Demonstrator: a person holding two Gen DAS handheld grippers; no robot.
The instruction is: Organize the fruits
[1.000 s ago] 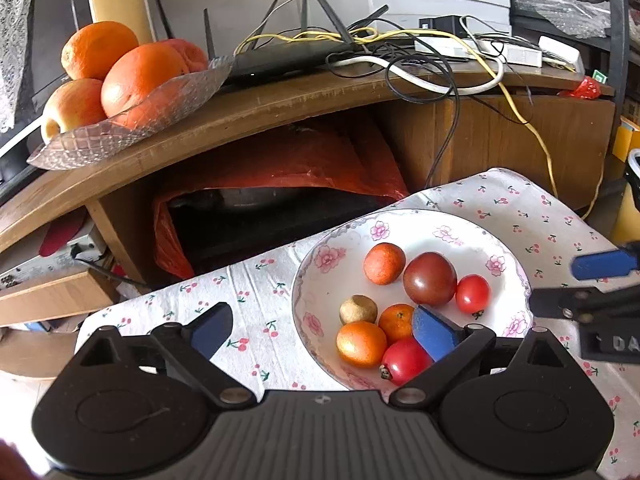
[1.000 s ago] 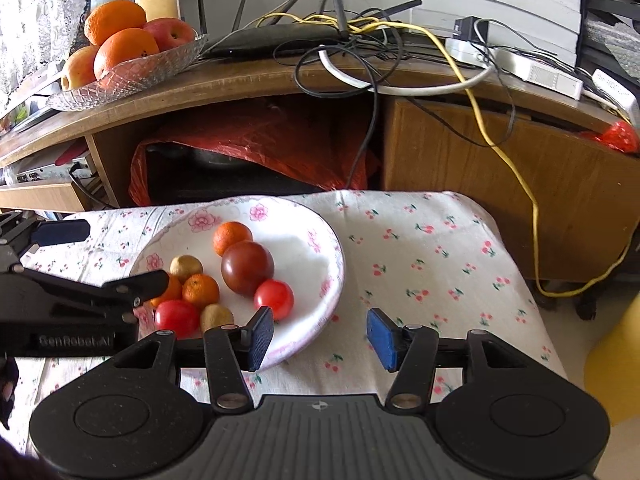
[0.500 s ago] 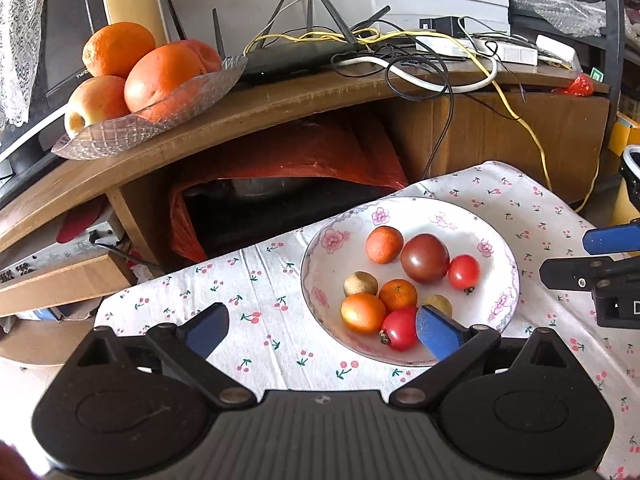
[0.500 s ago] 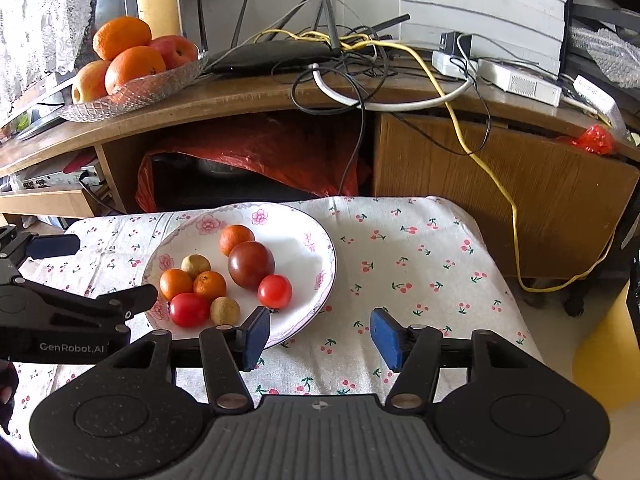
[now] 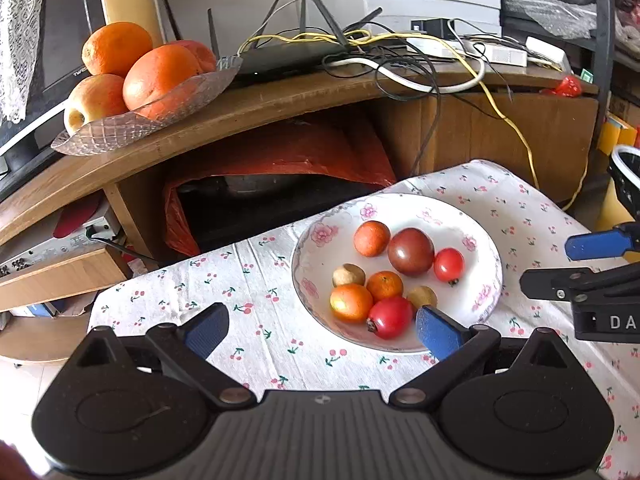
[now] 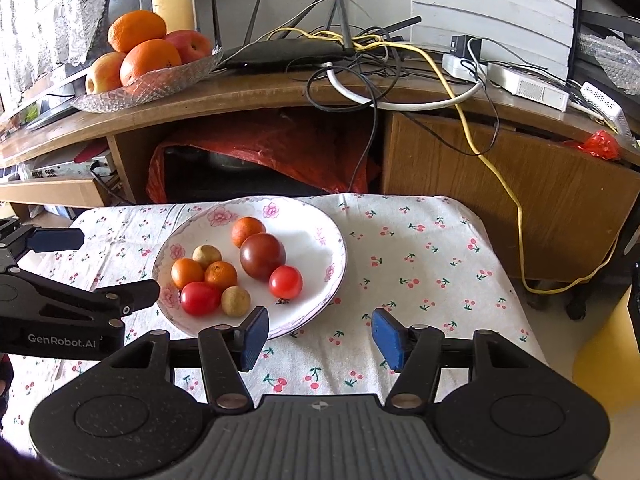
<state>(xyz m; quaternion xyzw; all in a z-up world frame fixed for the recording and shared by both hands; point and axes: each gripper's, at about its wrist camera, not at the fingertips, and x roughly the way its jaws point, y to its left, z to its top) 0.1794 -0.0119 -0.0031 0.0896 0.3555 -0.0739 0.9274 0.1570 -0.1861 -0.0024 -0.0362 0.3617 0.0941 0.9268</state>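
Observation:
A white flowered plate [image 5: 486,248] [image 6: 320,224] sits on a cherry-print cloth and holds several small fruits: a dark tomato [image 5: 411,251] [image 6: 262,256], red tomatoes [image 5: 449,265] [image 6: 285,281], small oranges [image 5: 371,238] [image 6: 248,231] and two brown round fruits [image 5: 348,275] [image 6: 235,301]. My left gripper [image 5: 320,330] is open and empty just in front of the plate's left part. My right gripper [image 6: 320,338] is open and empty in front of the plate's right edge.
A glass dish [image 5: 132,120] [image 6: 144,88] with big oranges and apples stands on the wooden shelf [image 5: 280,100] behind. A router and tangled cables [image 6: 360,52] lie on that shelf. A red bag [image 6: 272,148] fills the recess under it.
Both grippers have drawn back and up from the plate, so the plate looks smaller and farther. Both stay open and the fruits have not moved.

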